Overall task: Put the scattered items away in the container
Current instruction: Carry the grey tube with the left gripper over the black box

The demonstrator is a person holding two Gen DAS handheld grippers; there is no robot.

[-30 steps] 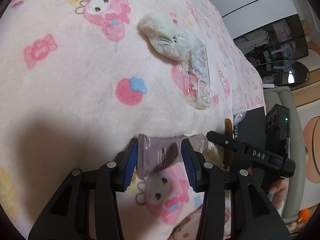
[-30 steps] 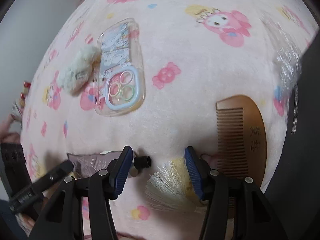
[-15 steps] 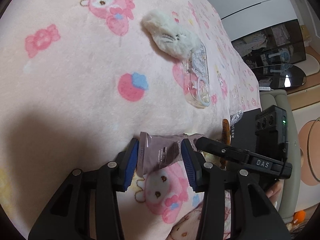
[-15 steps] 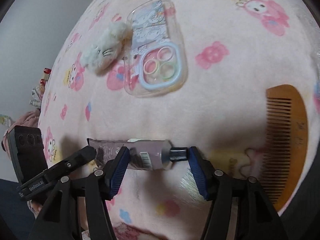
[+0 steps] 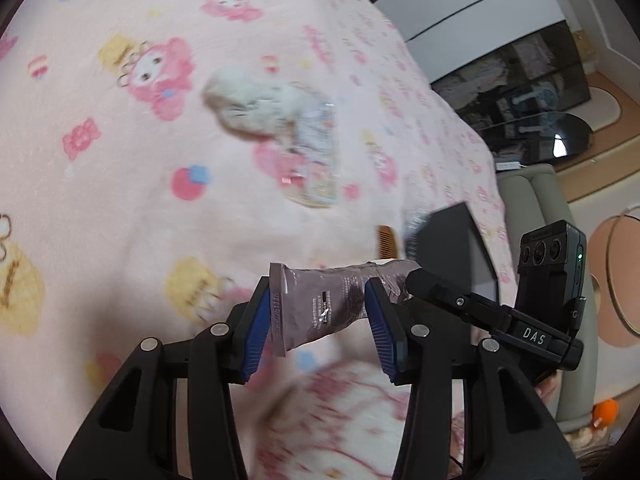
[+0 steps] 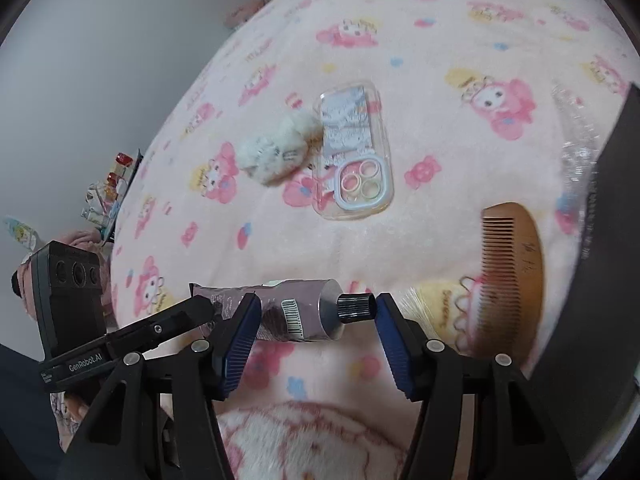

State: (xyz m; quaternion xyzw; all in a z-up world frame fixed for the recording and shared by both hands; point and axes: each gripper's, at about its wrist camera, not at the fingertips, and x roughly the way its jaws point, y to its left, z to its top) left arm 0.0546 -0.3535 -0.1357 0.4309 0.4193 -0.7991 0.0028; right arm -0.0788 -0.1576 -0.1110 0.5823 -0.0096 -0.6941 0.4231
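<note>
A home bedroom is showing here. A pink cartoon blanket (image 6: 420, 80) is covering the bed, with wardrobe doors (image 5: 472, 12) standing behind.

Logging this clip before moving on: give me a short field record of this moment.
surface: pink cartoon blanket
left tongs: shut on mauve tube, near its crimped end
right tongs: astride the tube's cap end, jaws just closing slightly; grip unclear
loose on blanket: phone case, white plush, wooden comb
container: dark box, right of the comb
</note>
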